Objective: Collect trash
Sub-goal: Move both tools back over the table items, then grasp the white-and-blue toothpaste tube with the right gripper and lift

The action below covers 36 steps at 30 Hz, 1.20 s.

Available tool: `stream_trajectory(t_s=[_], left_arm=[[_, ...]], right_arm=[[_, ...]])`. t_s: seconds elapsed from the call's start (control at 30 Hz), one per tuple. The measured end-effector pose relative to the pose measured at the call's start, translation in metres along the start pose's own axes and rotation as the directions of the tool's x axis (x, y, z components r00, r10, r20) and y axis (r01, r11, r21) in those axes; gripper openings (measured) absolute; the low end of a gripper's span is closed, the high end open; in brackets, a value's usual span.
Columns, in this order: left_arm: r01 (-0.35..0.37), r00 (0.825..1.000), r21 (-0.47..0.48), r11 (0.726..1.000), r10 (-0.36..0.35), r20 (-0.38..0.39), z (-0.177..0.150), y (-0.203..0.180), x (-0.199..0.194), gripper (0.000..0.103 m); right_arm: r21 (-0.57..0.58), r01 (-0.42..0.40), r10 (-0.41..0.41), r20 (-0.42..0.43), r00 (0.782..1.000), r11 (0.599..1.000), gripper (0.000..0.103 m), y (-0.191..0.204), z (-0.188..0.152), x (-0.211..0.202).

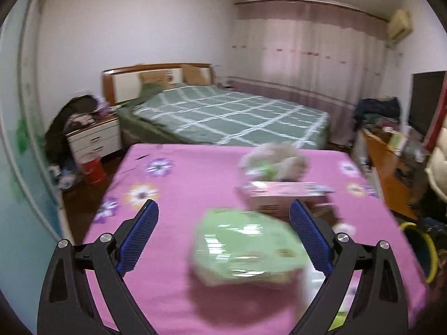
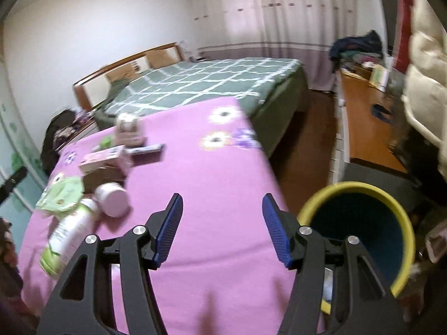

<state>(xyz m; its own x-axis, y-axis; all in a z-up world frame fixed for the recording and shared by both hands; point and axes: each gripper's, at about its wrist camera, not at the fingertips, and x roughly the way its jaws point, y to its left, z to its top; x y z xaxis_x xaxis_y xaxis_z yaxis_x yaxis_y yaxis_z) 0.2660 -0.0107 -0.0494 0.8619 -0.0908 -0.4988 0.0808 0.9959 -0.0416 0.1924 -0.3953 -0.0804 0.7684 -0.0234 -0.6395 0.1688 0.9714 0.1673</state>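
A table with a pink flowered cloth [image 1: 195, 184] holds the trash. My left gripper [image 1: 223, 217] is open, its jaws wide on either side of a green packet [image 1: 245, 245] that lies just ahead, blurred. Behind it sit a pink box [image 1: 282, 192] and a crumpled whitish wad [image 1: 273, 159]. In the right wrist view the green packet [image 2: 62, 194], a white bottle with green label [image 2: 69, 237], a pink-lidded jar [image 2: 113, 196] and the pink box [image 2: 106, 157] lie at the left. My right gripper [image 2: 222, 212] is open and empty over the cloth [image 2: 209, 173], near its right edge.
A bin with a yellow rim [image 2: 360, 188] and dark blue inside stands on the floor right of the table; it also shows in the left wrist view [image 1: 416, 237]. A green checked bed [image 1: 223, 114], a nightstand [image 1: 95, 139] and a wooden desk [image 2: 363, 111] lie beyond.
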Motion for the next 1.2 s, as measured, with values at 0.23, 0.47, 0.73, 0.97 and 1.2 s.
stream_trajectory(t_s=[0.23,0.47,0.73,0.97,1.2], left_arm=[[-0.117,0.993,-0.053,0.992,0.116,-0.028,-0.019,0.054,0.036,0.093],[-0.117,0.992,-0.108,0.987,0.112,-0.049,-0.028,0.070,0.050,0.093],[-0.135,0.991,-0.122,0.983,0.131,-0.039,-0.030,0.069,0.046,0.093],[-0.133,0.991,-0.123,0.984,0.127,-0.050,-0.030,0.069,0.046,0.094],[-0.130,0.991,-0.108,0.986,0.124,-0.056,-0.031,0.064,0.048,0.094]], right_arm=[[-0.089,-0.107,0.103,-0.051,0.993,0.990,0.057,0.067,0.021,0.040],[-0.163,-0.088,0.068,-0.121,0.990,0.983,0.057,0.090,0.057,0.104],[-0.284,-0.075,0.020,-0.191,0.981,0.956,0.056,0.096,0.063,0.168],[-0.417,-0.092,0.005,-0.204,0.979,0.904,0.056,0.113,0.065,0.198],[-0.502,-0.126,0.026,-0.201,0.979,0.855,0.056,0.128,0.065,0.210]])
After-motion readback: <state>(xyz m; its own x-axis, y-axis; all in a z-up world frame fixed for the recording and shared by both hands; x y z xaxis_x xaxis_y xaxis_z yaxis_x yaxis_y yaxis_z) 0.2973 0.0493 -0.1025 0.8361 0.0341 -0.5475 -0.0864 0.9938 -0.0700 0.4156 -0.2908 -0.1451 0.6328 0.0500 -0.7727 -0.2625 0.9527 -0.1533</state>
